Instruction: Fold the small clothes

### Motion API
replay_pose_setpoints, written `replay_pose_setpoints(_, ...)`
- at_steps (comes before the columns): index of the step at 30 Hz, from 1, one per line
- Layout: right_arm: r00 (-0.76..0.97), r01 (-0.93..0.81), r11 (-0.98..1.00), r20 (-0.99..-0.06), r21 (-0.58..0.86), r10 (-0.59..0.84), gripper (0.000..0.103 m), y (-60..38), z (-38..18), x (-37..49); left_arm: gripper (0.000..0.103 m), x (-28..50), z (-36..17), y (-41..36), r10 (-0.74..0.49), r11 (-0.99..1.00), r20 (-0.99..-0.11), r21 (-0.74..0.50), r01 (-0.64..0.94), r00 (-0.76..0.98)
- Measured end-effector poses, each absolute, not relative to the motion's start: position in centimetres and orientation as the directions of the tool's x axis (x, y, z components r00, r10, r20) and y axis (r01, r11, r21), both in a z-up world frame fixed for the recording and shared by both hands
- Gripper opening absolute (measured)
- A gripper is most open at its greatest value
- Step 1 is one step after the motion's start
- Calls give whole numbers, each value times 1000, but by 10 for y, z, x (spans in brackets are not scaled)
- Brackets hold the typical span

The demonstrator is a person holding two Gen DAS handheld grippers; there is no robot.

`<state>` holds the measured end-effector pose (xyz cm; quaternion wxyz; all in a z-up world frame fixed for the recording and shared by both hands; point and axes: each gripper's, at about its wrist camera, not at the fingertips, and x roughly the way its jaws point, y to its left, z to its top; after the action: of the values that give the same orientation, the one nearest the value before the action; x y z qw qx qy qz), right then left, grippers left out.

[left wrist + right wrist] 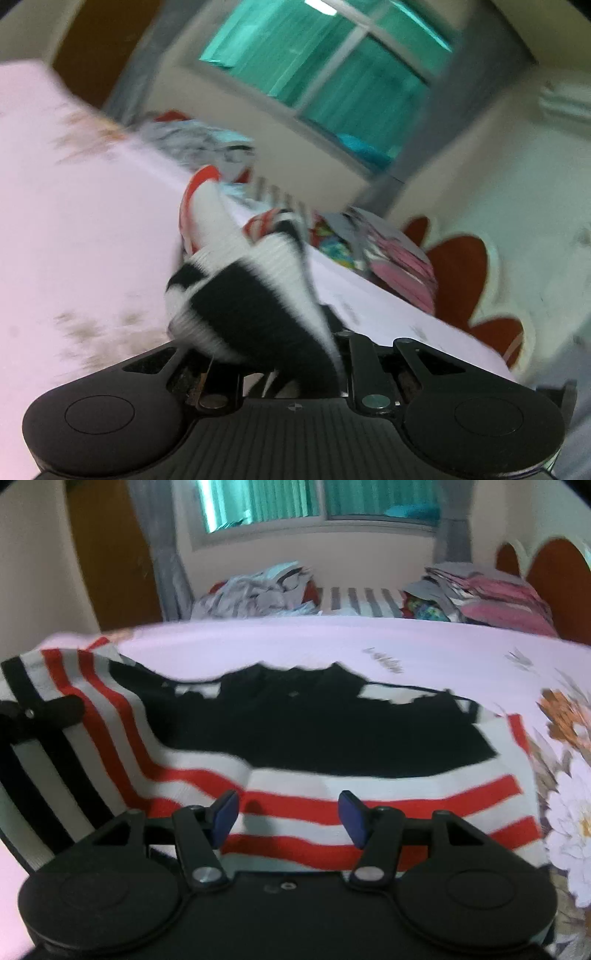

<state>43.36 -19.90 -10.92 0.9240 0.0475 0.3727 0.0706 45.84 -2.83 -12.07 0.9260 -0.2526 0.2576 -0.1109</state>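
A small knit garment with a black chest and red, white and black stripes lies spread on the pink bedsheet. Its left side is lifted and folded upward. In the left wrist view a black-and-white bunch of that garment fills my left gripper, which is shut on it; the fabric hides the fingertips. The same gripper shows as a dark shape at the garment's raised left edge. My right gripper hovers open over the red-and-white hem, its blue pads apart with nothing pinched between them.
A heap of unfolded clothes lies at the bed's far edge, and a stack of pink and grey clothes sits far right by the red headboard. Flower prints mark the sheet on the right. A window and curtains stand behind.
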Motion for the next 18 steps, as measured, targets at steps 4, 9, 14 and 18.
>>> replay_pose_setpoints(4, 726, -44, 985, -672, 168, 147, 59, -246, -99, 421, 18, 466, -111, -78, -416, 859, -413, -471, 201, 810)
replay_pose_setpoints(9, 718, 74, 978, -691, 196, 84, 59, -315, -101, 403, 18, 460, -119, -151, -511, 855, -458, -359, 374, 727)
replay_pose_setpoints(14, 709, 155, 941, -697, 300, 105, 59, -367, -104, 388, 19, 441, -134, -185, -488, 863, -544, -183, 470, 683)
replay_pose_setpoints(18, 721, 116, 905, -662, 409, 207, 61, -370, -97, 393, 30, 434, -125, -181, -490, 850, -559, -136, 509, 669)
